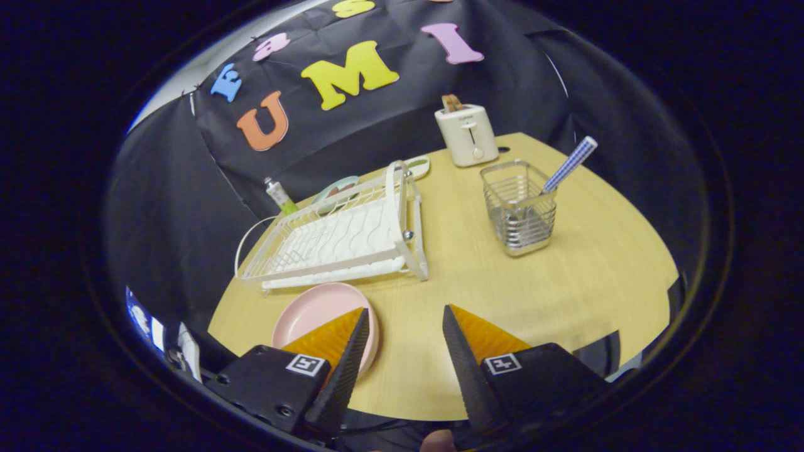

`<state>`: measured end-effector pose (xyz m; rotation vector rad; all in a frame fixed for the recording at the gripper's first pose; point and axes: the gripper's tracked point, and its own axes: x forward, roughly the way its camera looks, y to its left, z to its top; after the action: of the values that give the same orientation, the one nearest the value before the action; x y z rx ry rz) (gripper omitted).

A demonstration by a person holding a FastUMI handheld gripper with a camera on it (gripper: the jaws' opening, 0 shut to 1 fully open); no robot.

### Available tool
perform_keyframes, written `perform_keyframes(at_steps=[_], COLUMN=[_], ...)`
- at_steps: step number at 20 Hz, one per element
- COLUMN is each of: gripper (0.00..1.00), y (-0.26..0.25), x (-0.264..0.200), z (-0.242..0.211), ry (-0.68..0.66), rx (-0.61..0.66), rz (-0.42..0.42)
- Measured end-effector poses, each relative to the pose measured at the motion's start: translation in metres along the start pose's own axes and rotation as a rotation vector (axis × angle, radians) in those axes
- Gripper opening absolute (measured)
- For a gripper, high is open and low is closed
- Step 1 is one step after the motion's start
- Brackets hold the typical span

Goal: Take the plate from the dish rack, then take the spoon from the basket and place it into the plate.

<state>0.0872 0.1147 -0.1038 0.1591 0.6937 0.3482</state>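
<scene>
Tongs: the tongs [405,326] stand spread with nothing between the fingers, bare surface [565,276] showing in the gap.
Plate: one pink plate [314,307] lies flat on the surface just in front of the dish rack [339,242], partly behind the left finger.
Spoon: one spoon [568,164], its checked handle leaning out of the wire basket [518,207], which stands to the right of the dish rack.
Spoon handling: it looks light, stiff and slim, likely slippery; the exposed handle above the basket rim is the place to pinch.
Plate handling: it appears rigid and smooth, probably plastic, light.
Count: one plate, one spoon, one basket, one dish rack, one toaster [466,133] beyond the rack.
</scene>
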Motion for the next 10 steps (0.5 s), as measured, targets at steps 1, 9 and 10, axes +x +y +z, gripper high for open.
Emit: perform_keyframes(at_steps=[1,9,10], gripper=[0.81,0.87,0.87], y=[-0.014,-0.094,-0.102], x=[-0.008,-0.049,-0.046], z=[0.007,0.066,0.072], ry=[-0.048,-0.395,-0.424], rx=[-0.047,-0.247,-0.239], rz=[-0.043,-0.252,-0.247])
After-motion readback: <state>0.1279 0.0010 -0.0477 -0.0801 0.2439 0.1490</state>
